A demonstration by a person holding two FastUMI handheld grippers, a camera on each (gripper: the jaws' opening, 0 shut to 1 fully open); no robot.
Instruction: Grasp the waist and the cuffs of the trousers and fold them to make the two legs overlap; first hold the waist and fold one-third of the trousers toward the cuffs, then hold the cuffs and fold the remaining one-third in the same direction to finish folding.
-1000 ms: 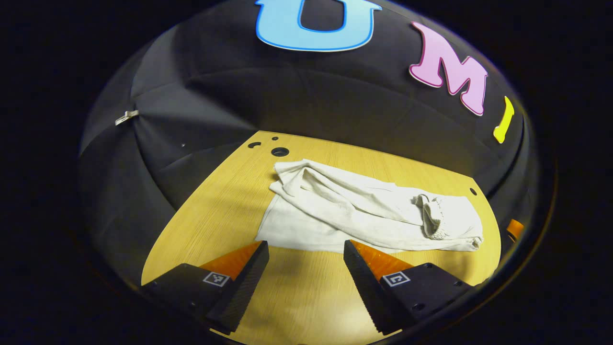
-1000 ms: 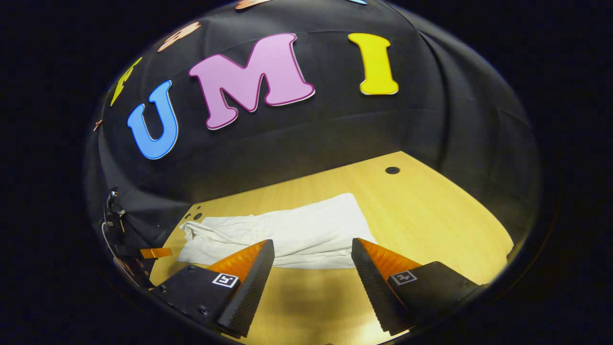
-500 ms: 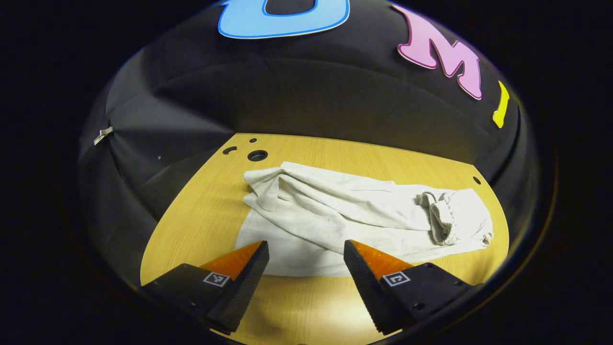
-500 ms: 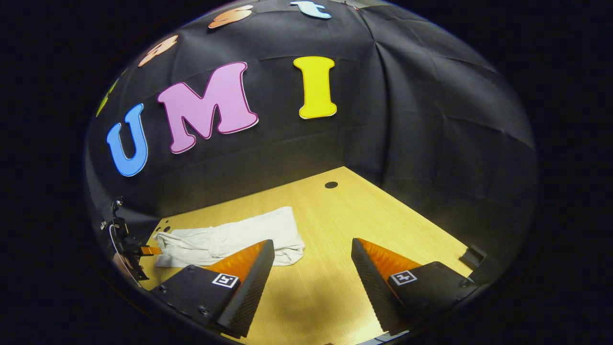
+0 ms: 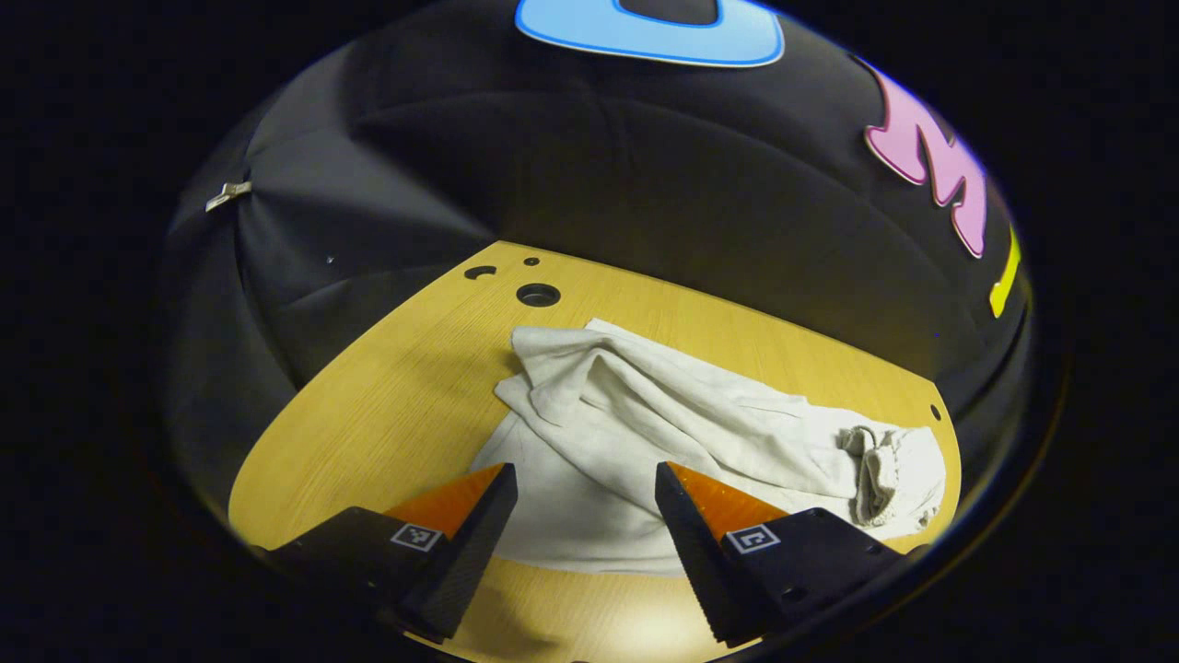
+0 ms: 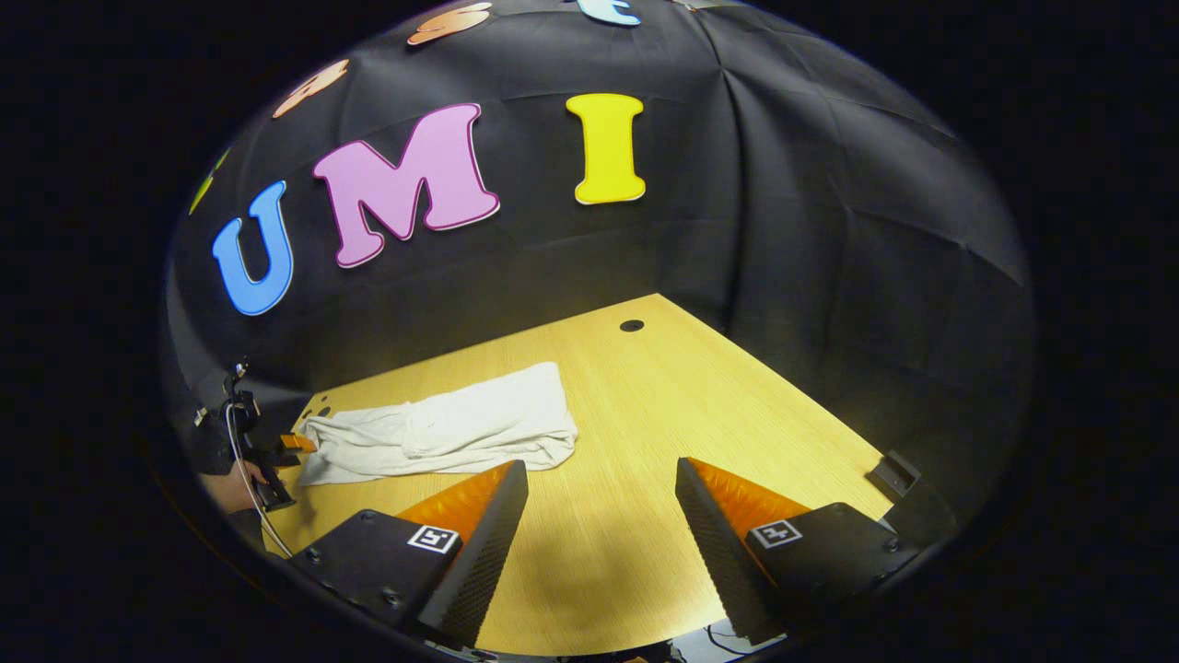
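White trousers (image 5: 663,414) lie crumpled across the wooden table (image 5: 387,387), with a bunched end toward the back left and a gathered ribbed end (image 5: 880,460) at the right. My left gripper (image 5: 582,471) is open, its fingers spread over the flat near edge of the cloth, holding nothing. In the right gripper view the trousers (image 6: 442,428) lie to the left. My right gripper (image 6: 601,463) stands open above bare table just right of their wide end. The left gripper (image 6: 281,456) and the hand holding it appear at the trousers' far left end.
Round holes pierce the table near the back left corner (image 5: 538,295) and at the far side (image 6: 632,325). A small dark block (image 6: 892,474) sits at the table's right edge. Black cloth walls close in the back and sides.
My left gripper has come forward over the near edge of the trousers. My right gripper has swung right, from over the trousers to bare table beside them. Both stay open.
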